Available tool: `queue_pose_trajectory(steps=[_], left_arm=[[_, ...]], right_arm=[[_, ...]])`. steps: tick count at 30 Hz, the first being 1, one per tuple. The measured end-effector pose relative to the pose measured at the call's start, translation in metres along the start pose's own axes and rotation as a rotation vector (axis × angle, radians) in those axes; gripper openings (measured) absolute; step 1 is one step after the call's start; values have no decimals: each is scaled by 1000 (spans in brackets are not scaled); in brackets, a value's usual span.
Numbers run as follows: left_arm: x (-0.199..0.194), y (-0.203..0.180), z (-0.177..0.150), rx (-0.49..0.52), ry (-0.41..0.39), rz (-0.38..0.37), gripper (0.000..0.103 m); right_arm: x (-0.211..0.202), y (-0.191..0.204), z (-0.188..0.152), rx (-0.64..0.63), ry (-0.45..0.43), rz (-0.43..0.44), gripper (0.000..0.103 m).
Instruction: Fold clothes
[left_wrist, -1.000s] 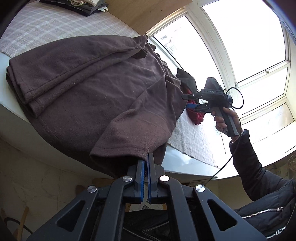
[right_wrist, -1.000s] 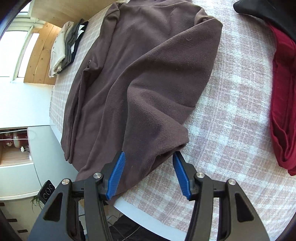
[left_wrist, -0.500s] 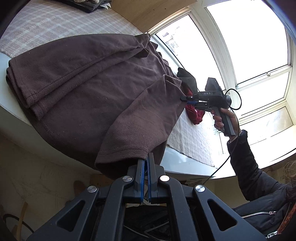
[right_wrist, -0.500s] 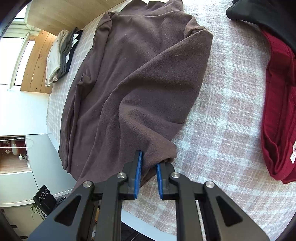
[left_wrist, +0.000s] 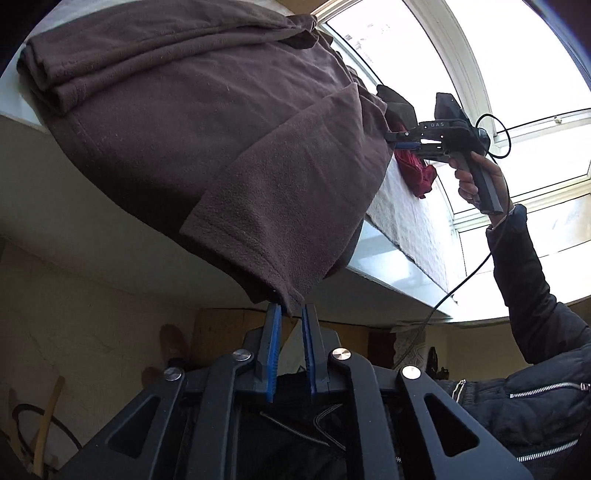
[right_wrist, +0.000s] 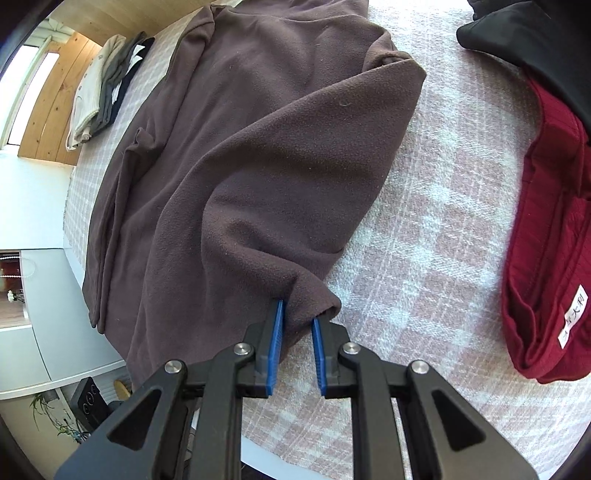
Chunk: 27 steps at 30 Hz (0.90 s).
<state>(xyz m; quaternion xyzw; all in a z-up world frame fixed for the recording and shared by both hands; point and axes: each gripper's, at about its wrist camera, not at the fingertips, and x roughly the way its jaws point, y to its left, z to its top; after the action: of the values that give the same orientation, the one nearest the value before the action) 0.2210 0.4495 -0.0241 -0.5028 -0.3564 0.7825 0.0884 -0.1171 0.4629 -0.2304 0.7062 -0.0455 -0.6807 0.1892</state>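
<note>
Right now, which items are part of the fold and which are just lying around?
In the job:
- brown fleece top
- right gripper, clamped on its corner
- left gripper, jaws opening, hem between them

Lying about:
- red garment
- black garment
- folded stack
- plaid cloth

The brown fleece (right_wrist: 258, 166) runs off the top edge in the right wrist view, so its collar end is hidden. The black garment (right_wrist: 535, 33) is cut off at the corner. The label (right_wrist: 574, 315) on the red garment (right_wrist: 546, 229) has print too small to read.
</note>
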Motion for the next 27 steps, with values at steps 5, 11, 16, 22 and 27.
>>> queue_pose_trajectory(steps=[5,11,16,22,27], left_arm=[[-27,8,30,77,-70,120,34],[11,10,51,149,50,139,35],[10,3,49,147,90,93,4],[-25,-20,42,165,59,-7,4],[-14,-7,44,144,94,69,7]], right_arm=[[-23,9,-3,-28,1,18,28],[-3,21,7,-56,39,-50,34],[17,15,13,-18,45,-39,33],[10,12,12,-18,30,11,15],[10,15,13,-35,58,8,18]])
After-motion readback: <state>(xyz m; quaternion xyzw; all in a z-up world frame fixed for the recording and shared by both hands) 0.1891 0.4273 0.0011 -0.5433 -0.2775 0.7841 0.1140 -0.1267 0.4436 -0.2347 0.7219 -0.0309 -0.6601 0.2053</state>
